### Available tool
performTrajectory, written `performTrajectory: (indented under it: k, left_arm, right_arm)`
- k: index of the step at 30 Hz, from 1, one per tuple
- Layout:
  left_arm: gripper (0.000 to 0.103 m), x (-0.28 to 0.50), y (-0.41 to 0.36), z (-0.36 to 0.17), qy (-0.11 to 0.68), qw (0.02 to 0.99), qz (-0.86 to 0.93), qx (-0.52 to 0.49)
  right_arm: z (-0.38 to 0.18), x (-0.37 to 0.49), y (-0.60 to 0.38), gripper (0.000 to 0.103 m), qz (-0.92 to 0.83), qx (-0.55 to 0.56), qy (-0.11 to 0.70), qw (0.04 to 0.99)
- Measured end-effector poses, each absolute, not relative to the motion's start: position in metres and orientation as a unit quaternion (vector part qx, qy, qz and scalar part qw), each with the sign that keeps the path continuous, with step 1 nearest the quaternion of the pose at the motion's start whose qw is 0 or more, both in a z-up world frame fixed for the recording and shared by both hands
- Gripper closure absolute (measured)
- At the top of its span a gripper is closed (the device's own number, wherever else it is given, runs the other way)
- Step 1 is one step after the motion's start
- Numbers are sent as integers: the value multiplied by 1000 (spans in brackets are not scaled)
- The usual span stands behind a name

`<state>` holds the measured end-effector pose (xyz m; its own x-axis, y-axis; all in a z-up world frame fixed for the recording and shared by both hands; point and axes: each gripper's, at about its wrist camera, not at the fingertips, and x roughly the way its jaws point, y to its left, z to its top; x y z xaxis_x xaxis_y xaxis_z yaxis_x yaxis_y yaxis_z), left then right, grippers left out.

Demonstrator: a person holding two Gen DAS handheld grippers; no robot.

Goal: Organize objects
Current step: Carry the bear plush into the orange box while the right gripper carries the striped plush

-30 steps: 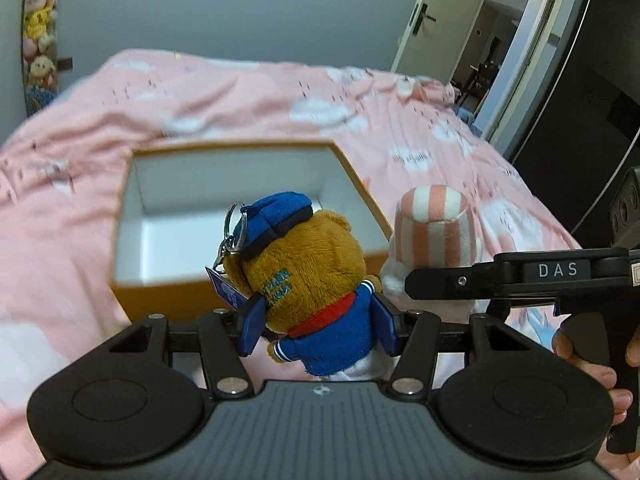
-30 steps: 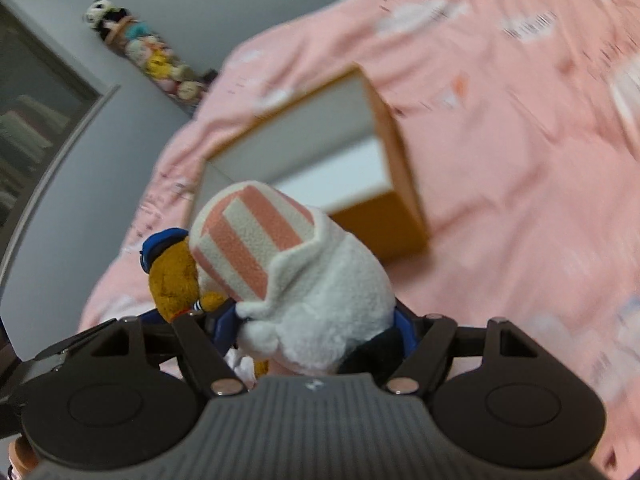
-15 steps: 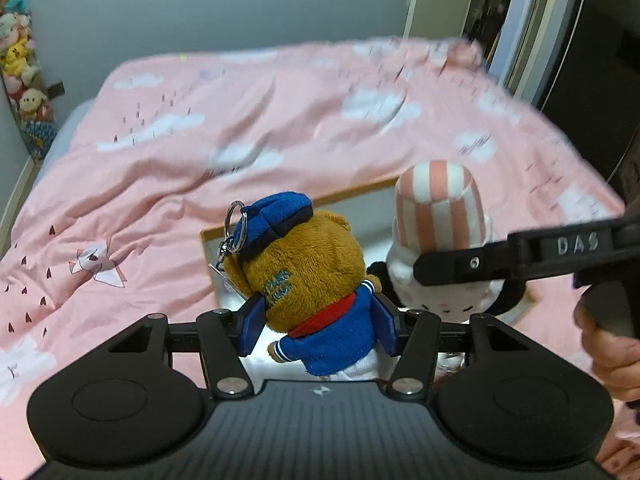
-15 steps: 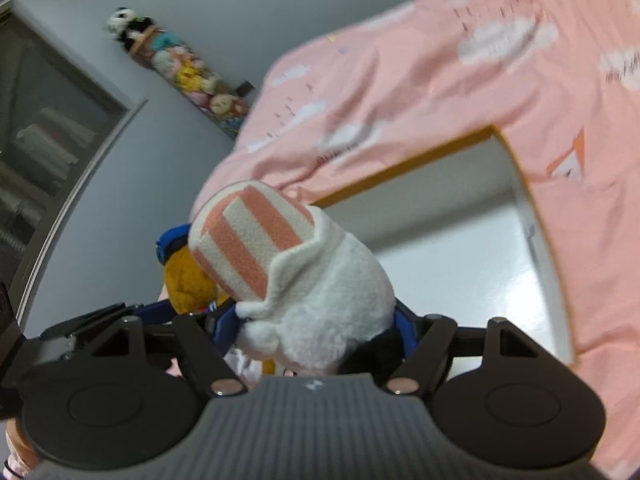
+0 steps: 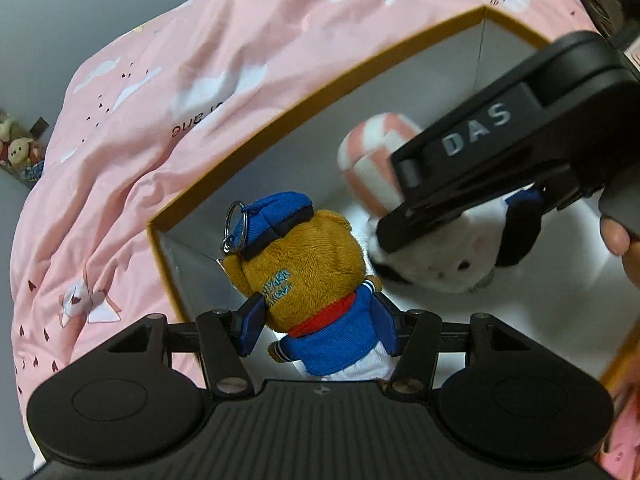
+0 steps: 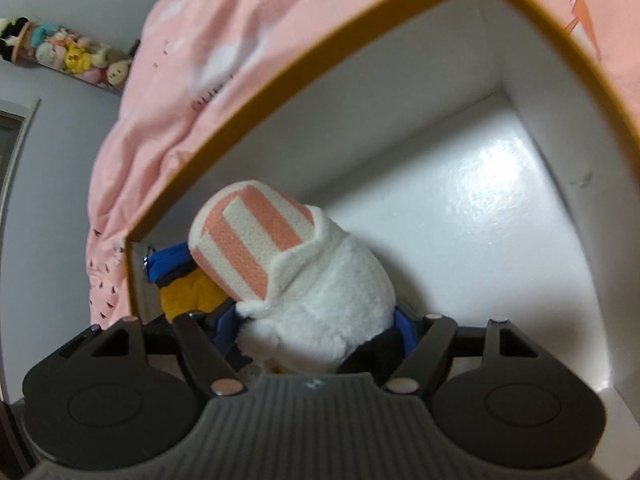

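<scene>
Both toys have dropped inside the box [image 6: 532,184]. My left claw [image 5: 320,320] grips the bear [image 5: 308,264], my right claw [image 6: 316,332] the striped doll [image 6: 296,280]; releasing comes next.

Bed: pink cloud-print bedspread [image 5: 168,92] (rumpled), wrapping around the box.
On it: open box [image 5: 304,92], orange rim, white inside, resting directly on the bedspread.

black ribbed gripper [image 5: 320,328], blue pads [image 5: 252,330]
</scene>
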<state>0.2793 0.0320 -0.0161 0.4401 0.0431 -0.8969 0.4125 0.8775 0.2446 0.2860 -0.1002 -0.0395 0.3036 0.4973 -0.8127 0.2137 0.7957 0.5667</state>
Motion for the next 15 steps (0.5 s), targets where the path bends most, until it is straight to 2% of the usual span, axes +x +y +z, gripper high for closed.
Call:
performTrajectory:
  k: [7,10,15]
  left_arm:
    - [32,282,34,-32,509,822,-101,236]
    - [27,279,37,-33,504,824,-102,236]
    - [26,270,47,-26,482,838,-101,234]
  right_arm:
    - [-64,299,-89,24,111,301,600,733]
    - [-59,299,-85,16,128,274,590,749]
    - [-44,293,-86,15,155,218,574,774]
